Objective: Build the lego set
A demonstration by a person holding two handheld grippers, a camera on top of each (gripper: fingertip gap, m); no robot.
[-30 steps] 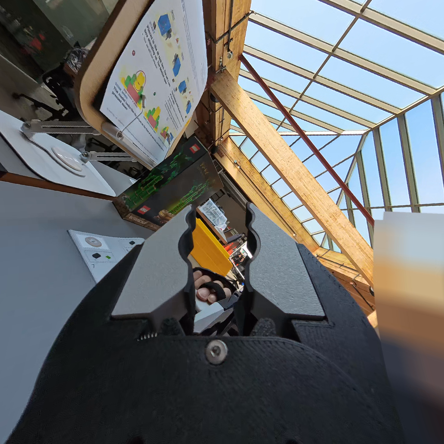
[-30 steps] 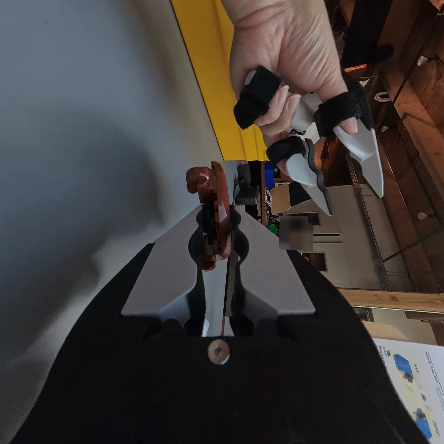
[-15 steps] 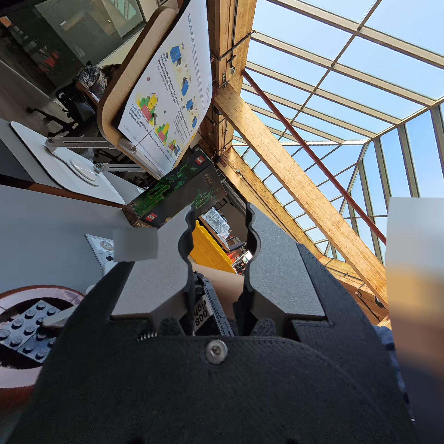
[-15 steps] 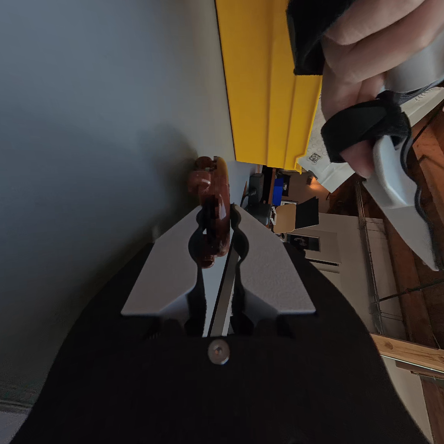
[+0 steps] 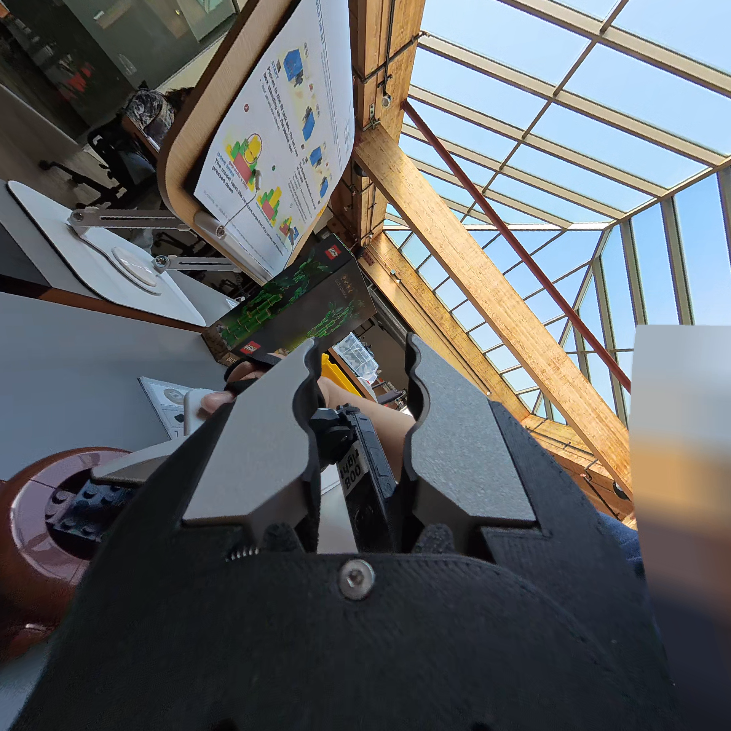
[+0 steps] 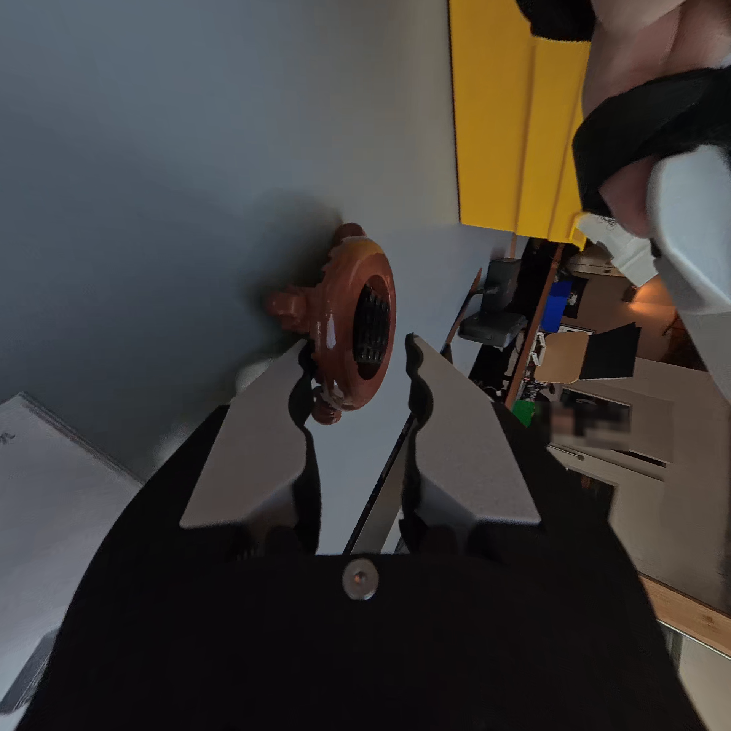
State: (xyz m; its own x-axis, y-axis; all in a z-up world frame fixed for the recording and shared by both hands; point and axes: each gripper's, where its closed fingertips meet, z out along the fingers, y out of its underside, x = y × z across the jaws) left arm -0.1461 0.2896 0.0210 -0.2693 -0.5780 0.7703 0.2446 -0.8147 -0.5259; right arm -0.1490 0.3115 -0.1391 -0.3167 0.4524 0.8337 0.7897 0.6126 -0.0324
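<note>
Table: the grey surface is being seen sideways in the right wrist view, running up to the left of the right gripper; the brown piece is being borne by it.

Yellow bin: it is being shown beyond the right gripper, up and to the right, well apart from the brown piece.

Set box: the dark box with green stalks is being shown ahead of the left gripper, under the instruction sheet on its stand.

Booklet: it is lying ahead and left of the left gripper, partly covered by the person's hand.

Brown round piece: half a second ago it was being clamped edge-on in the right gripper; now it is being left on the table just ahead of the left fingertip, its ring face and the dark studded plate inside it being turned into sight. In the left wrist view it is being seen low and to the left of that gripper.

Right gripper: its fingers are now being held apart with nothing between them, where they were closed a moment ago.

Left gripper: its fingers are being held apart and empty, as before; the other tool is being seen through the gap.

Meaning for the task: the base is judged as being set down, so that both grippers are being freed to fetch the next brick.
</note>
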